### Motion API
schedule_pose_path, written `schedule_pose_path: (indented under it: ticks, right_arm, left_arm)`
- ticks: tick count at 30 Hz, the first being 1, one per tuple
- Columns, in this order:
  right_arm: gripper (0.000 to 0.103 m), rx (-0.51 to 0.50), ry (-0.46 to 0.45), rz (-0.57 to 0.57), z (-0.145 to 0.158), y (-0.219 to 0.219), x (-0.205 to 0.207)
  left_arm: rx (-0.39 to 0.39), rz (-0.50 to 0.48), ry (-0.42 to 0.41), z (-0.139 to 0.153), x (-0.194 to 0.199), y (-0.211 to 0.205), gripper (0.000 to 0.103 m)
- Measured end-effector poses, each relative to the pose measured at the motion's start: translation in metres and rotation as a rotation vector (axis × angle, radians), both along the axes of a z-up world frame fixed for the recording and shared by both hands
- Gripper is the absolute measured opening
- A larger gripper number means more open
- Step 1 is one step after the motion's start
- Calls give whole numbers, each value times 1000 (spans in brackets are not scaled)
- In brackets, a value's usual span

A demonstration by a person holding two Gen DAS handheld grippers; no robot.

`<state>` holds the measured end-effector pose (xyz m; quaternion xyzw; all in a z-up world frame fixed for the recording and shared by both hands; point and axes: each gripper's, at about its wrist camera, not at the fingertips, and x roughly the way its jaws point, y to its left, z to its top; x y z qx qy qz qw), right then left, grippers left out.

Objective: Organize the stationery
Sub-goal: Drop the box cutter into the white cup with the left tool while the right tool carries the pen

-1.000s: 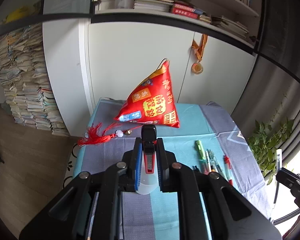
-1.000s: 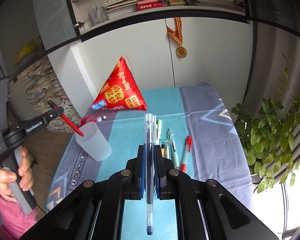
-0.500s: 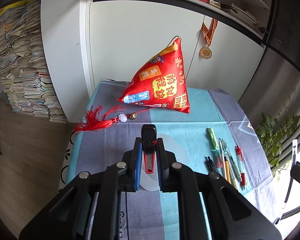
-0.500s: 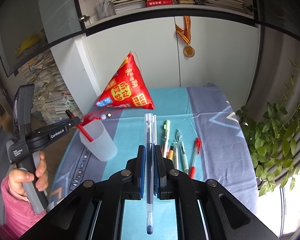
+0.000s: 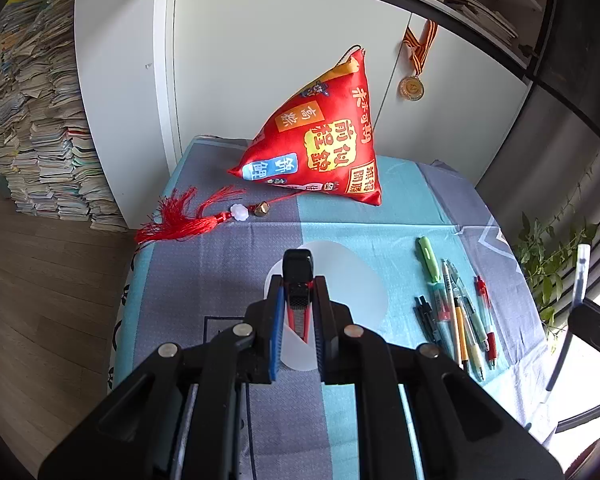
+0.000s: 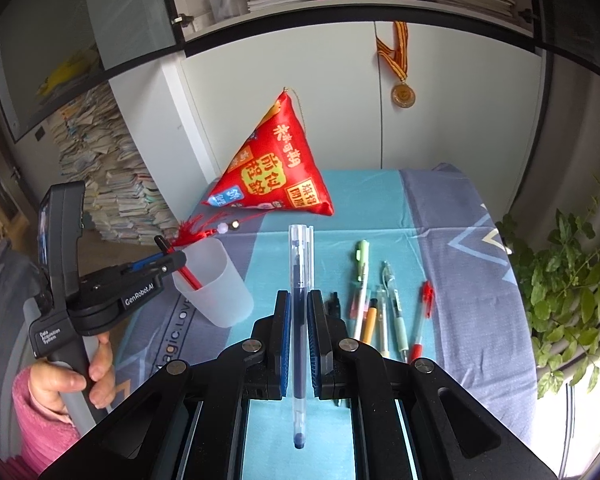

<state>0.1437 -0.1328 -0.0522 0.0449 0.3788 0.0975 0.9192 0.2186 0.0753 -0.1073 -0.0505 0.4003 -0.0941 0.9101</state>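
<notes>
The left claw [image 5: 298, 312] clamped a red utility knife [image 5: 298, 300], its lower end inside the translucent cup [image 6: 216, 284] at the counter's [image 6: 452, 216] nine o'clock. The right claw [image 6: 299, 320] gripped a blue pen [image 6: 299, 280]; loose pens [image 6: 384, 304] lay toward three o'clock.

A: Lighting? Even daylight enters from the right edge of both views; lower right overexposed.
B: Quality? Sharp centres; fisheye bends the margins, corners vignetted black.
</notes>
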Motion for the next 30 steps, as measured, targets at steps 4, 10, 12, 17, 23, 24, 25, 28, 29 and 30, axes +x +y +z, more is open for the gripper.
schedule_pose_path:
  ticks: [4,10,12,17,23,24,25,28,29,30]
  right_arm:
    - [9,-3,-2,22,0,10,7]
    - [9,-17,-23,58,4,27,20]
    - [9,-18,-30,70,5,33,26]
    - [9,8,-60,102,10,51,45]
    - [9,35,-99,159,17,78,68]
    - [9,38,-109,165,19,82,71]
    - [9,45,-121,171,20,87,74]
    - [9,68,-155,196,21,100,83]
    - [9,71,-167,198,20,103,86]
    - [9,70,-177,196,18,107,89]
  left_arm:
    - [-6,-8,1,0,-1,2,12]
    - [-15,2,-24,7,-8,9,40]
    - [-9,9,-42,11,-13,13,40]
    - [-16,37,-83,23,-31,29,41]
    - [9,90,-102,27,-43,47,43]
    - [9,98,-101,27,-44,49,43]
    - [10,102,-100,26,-45,51,43]
    - [17,118,-93,24,-46,55,43]
    - [19,121,-89,23,-46,56,43]
    - [20,124,-86,23,-46,57,43]
